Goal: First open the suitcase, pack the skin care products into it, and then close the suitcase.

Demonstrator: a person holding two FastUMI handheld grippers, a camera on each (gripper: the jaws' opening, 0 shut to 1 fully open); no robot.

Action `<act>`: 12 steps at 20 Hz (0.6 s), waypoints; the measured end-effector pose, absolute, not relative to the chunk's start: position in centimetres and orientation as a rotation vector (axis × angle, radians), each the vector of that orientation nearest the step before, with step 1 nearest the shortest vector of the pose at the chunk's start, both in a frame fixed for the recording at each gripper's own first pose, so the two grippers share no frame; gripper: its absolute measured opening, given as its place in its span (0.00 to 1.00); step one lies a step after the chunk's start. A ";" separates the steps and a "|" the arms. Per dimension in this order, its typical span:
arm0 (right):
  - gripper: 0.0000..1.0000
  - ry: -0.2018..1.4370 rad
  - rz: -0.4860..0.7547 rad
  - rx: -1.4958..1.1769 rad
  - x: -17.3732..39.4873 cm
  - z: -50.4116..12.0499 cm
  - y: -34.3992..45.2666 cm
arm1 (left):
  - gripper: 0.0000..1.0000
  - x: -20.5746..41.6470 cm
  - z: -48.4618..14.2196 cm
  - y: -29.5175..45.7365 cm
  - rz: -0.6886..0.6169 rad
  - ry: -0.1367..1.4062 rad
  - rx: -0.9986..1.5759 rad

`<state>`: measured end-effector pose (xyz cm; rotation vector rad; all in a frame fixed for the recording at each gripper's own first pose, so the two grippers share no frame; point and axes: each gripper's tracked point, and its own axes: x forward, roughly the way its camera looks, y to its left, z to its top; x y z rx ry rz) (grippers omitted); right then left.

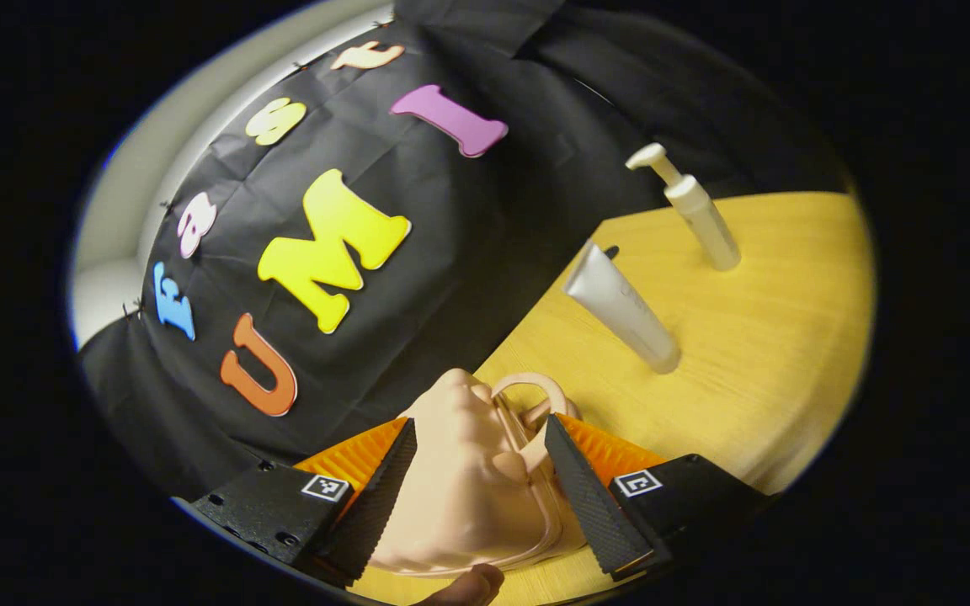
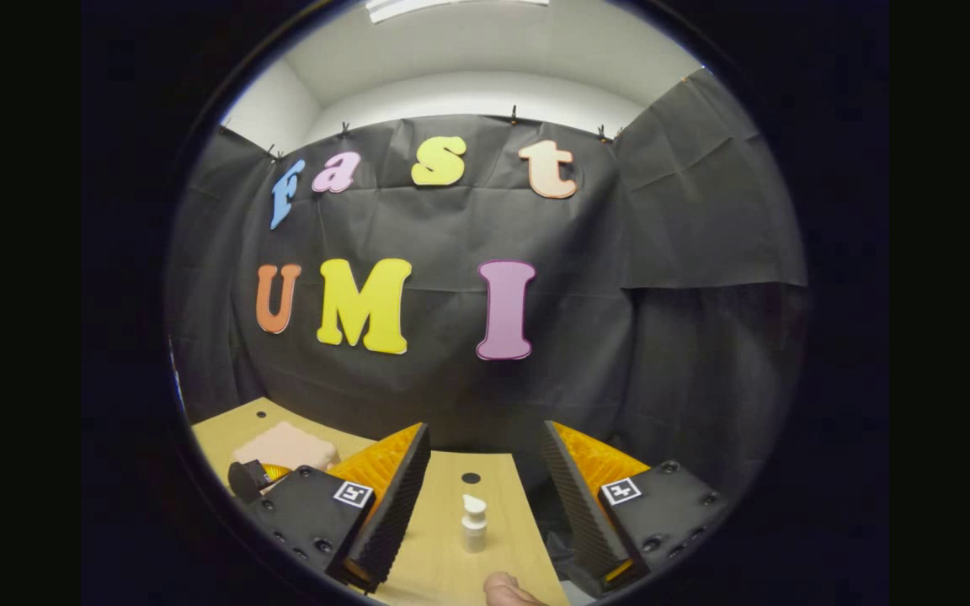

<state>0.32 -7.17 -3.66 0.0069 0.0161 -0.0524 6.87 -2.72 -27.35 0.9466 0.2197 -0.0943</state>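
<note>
A small peach-pink suitcase (image 1: 460, 488) lies shut on the wooden table (image 1: 771, 353), its handle (image 1: 531, 391) pointing away from me. My left gripper (image 1: 480, 425) is open, and the case sits between its black fingers (image 1: 384, 497). A white tube (image 1: 624, 307) stands on its cap farther out on the table. Behind it stands a white pump bottle (image 1: 700, 210). In the right gripper view my right gripper (image 2: 486, 427) is open and holds nothing. The pump bottle (image 2: 474, 522) stands beyond it on the table (image 2: 434, 564). The suitcase (image 2: 283, 446) lies off to the left, with the left gripper (image 2: 249, 480) at it.
The booth's black cloth wall (image 1: 493, 252) hangs right behind the table's far edge. A small dark hole (image 2: 471, 477) marks the tabletop past the pump bottle. A fingertip (image 1: 472, 585) of the holding hand shows at the bottom.
</note>
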 end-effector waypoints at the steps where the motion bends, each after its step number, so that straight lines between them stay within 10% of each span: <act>1: 0.79 0.016 -0.055 0.000 0.4 -3.8 -7.9 | 0.98 7.6 -28.0 -3.0 -0.093 0.222 1.008; 8: 0.80 0.026 -0.032 -0.010 -0.9 -4.3 -11.3 | 0.96 10.2 -31.0 -1.9 0.035 0.279 1.339; 12: 0.79 0.030 0.006 0.011 -1.1 -4.7 -11.4 | 0.59 10.7 -31.0 -2.1 0.046 0.295 1.386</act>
